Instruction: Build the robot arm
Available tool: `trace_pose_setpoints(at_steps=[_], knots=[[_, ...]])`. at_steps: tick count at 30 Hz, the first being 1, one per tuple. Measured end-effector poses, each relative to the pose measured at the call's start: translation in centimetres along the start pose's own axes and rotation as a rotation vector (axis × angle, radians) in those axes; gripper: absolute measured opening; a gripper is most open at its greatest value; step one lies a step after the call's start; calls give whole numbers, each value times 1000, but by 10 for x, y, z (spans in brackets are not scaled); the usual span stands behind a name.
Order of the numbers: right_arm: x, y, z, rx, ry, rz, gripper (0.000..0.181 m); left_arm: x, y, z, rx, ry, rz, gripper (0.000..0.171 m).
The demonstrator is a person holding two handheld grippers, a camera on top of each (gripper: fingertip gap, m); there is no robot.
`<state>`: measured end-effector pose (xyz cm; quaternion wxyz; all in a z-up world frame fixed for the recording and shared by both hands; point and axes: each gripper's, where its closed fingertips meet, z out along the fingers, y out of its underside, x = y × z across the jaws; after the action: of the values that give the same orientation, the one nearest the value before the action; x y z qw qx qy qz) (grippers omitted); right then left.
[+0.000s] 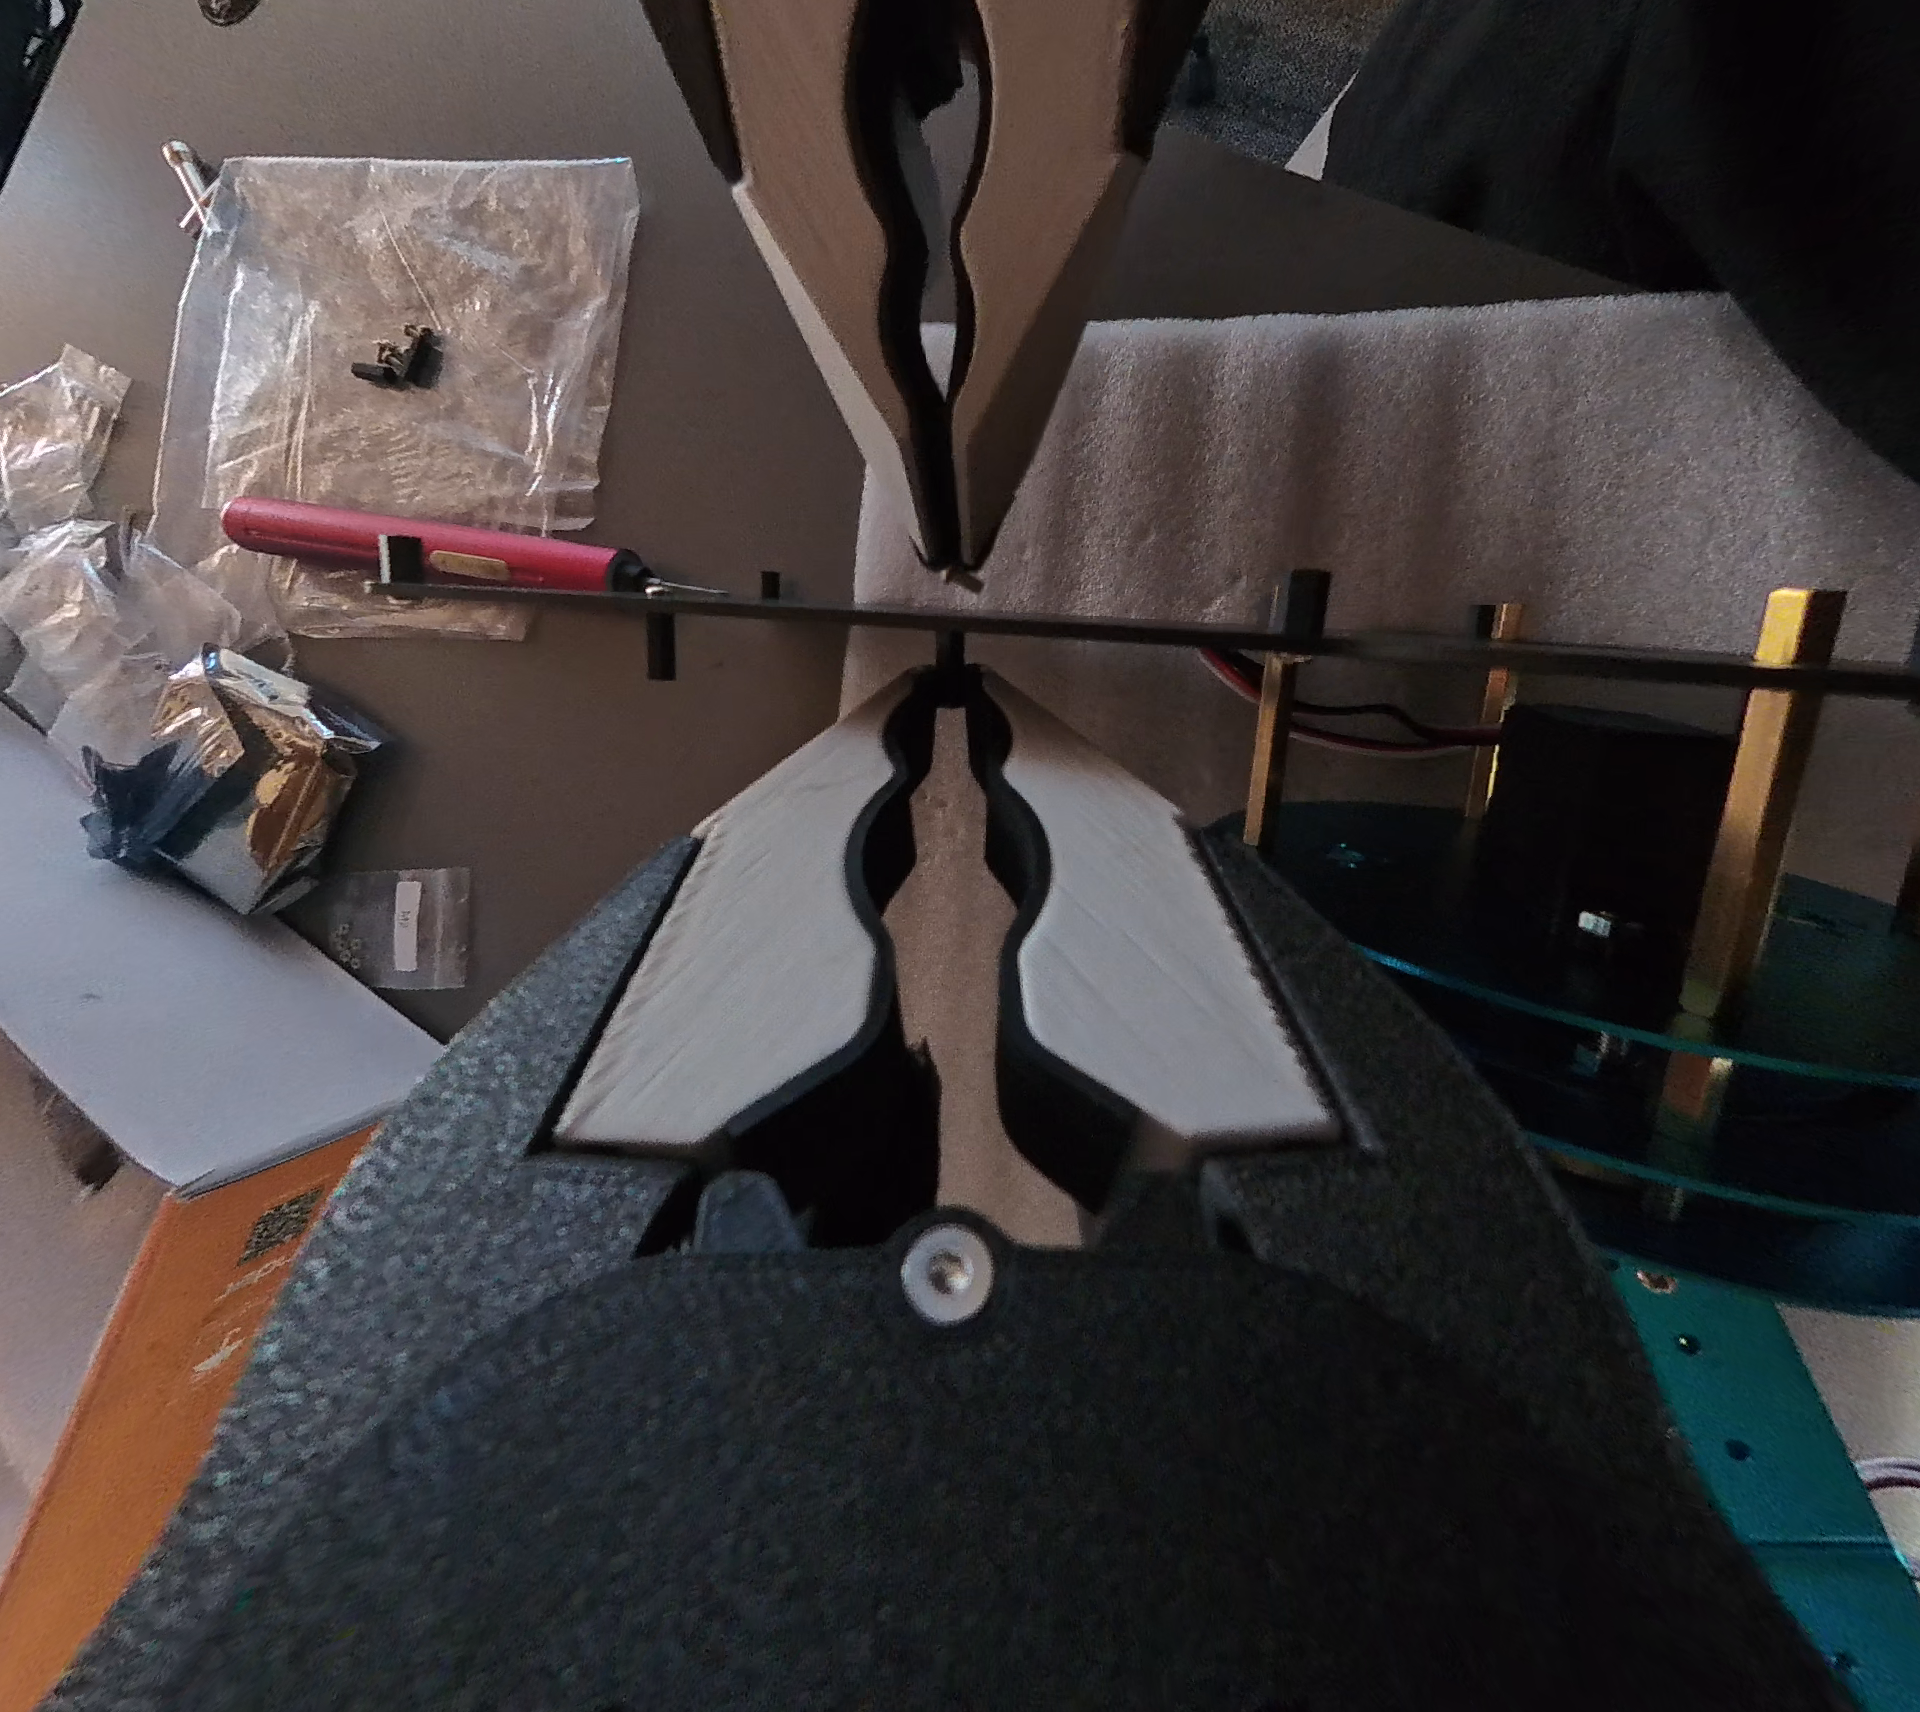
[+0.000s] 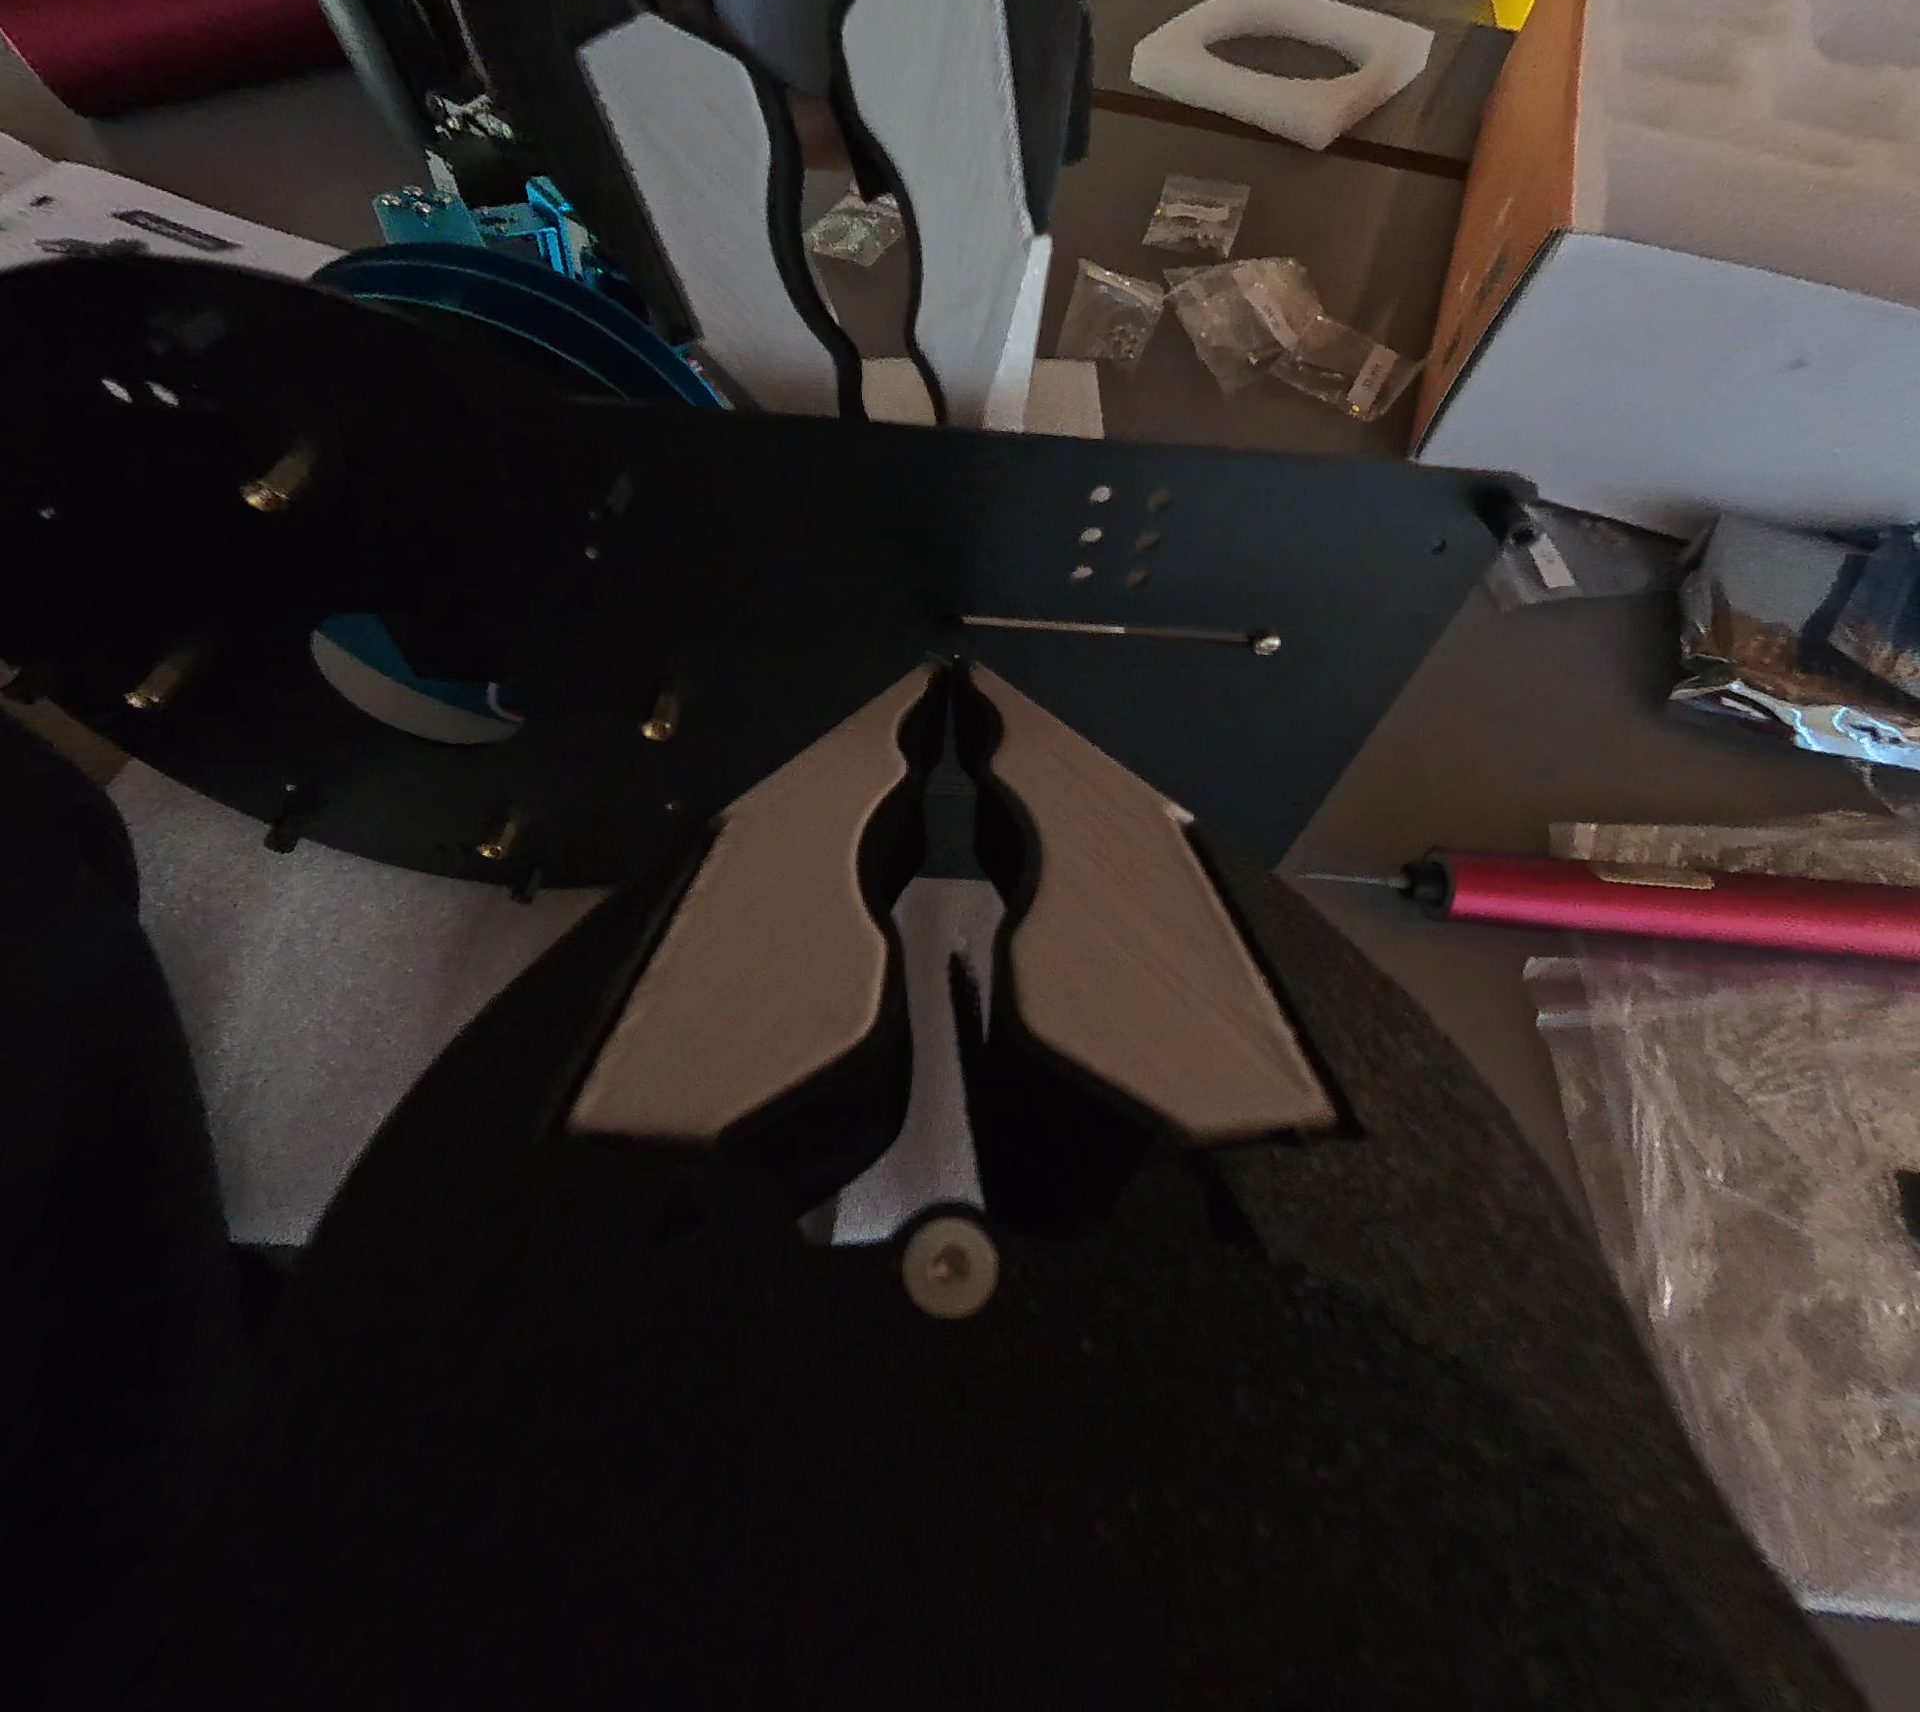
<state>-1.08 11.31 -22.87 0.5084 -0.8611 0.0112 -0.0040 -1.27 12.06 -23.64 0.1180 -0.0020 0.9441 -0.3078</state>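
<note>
Grey table: two tools pinch one black plate.

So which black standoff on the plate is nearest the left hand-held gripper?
The standoff under the plate's middle, at its fingertips; others sit farther along.

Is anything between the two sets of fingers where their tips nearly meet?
Yes. The thin black plate lies between them. The left gripper is under it, closed on a small black post on its underside. The right gripper is shut just above it.
</note>
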Motion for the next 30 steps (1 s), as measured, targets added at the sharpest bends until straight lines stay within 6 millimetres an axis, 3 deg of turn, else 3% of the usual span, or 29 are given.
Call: trace_pose_setpoints(at_steps=[12,30], knots=[[5,-7,1,14,21,-3,0,2,0,0,4,11,5,4],[12,-4,-6,99,250,229,0,6,3,5,11,57,-46,4]])
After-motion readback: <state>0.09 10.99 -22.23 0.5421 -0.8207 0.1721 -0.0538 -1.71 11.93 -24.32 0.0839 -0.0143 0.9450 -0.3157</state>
